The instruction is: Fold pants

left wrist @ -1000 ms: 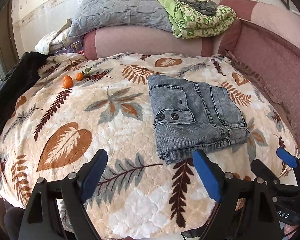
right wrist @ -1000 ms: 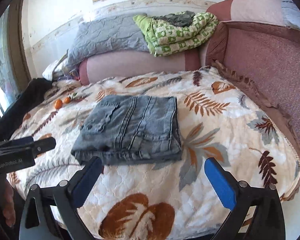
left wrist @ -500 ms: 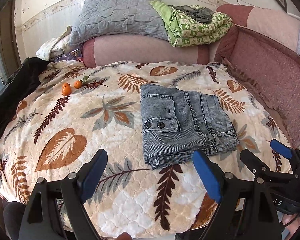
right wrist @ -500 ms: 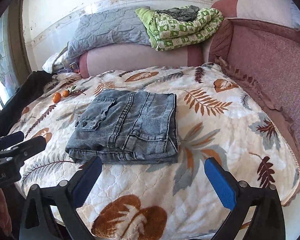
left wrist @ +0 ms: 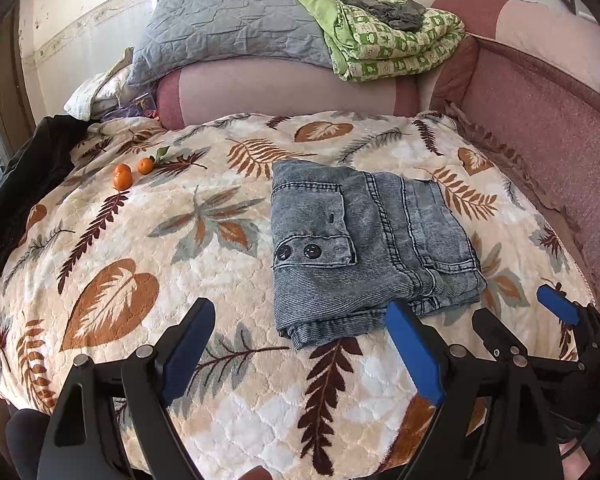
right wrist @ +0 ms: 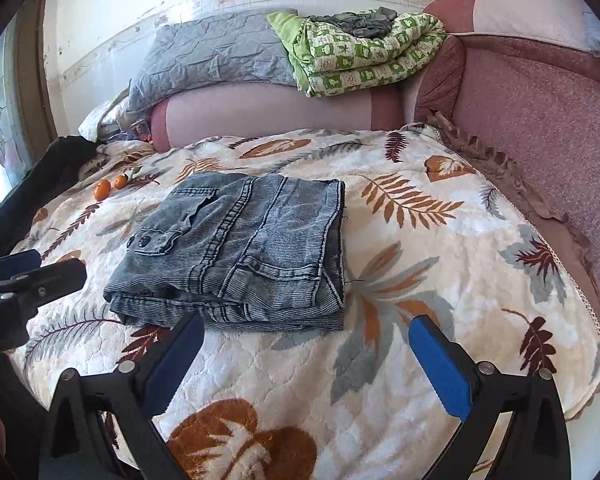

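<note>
Folded pants lying finished on the bed, both grippers hanging clear

Nearest, the left gripper (left wrist: 300,340) and right gripper (right wrist: 308,354) are hovering with jaws wide and empty, apparently because the folding looks done. Beyond them, the grey washed-denim pants (right wrist: 240,252) are resting as a compact rectangle on the leaf-patterned cream blanket (left wrist: 160,280). Farther off, two small orange tangerines (left wrist: 123,176) are sitting well apart.

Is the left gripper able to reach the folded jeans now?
Probably yes: the left gripper is open and holds nothing, and only bare blanket lies between it and the jeans.
</note>
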### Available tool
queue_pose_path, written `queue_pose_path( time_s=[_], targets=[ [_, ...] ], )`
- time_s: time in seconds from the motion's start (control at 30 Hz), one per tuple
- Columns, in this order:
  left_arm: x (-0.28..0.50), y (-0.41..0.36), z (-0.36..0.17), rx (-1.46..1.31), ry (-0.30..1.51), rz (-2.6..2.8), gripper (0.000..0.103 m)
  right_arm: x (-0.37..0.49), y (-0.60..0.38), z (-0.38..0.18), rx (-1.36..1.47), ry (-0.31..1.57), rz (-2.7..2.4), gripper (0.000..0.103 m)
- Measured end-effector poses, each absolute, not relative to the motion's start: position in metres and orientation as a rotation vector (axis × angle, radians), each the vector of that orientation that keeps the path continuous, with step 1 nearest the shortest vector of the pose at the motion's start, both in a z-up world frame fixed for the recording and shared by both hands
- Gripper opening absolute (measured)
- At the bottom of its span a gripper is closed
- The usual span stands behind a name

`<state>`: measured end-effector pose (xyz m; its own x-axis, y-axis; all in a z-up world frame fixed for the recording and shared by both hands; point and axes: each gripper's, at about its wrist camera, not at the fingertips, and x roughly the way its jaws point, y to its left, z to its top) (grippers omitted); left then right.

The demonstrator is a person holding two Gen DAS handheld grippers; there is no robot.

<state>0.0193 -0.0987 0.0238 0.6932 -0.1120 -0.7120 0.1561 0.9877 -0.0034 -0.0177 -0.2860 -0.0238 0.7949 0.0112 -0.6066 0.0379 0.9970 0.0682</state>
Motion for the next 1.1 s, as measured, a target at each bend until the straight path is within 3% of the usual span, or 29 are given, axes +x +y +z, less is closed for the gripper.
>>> queue_pose_path(
  time_s=[0.37, 1.0, 1.1],
  targets=[
    [0.032, -0.106, 0.016, 0.086, 0.796, -0.136, 0.088, -0.01, -0.3, -0.026, 0.204, 0.642, -0.023, 0.103],
    [0.042, -0.102, 0.012, 0.051, 0.813, -0.173, 0.09, -0.006, -0.289, -0.035, 0.139, 0.695, -0.047, 0.103],
    [0.047, -0.104, 0.01, 0.042, 0.839, -0.218, 0.1, -0.005, -0.288, -0.035, 0.132, 0.696, -0.045, 0.103]
  ],
)
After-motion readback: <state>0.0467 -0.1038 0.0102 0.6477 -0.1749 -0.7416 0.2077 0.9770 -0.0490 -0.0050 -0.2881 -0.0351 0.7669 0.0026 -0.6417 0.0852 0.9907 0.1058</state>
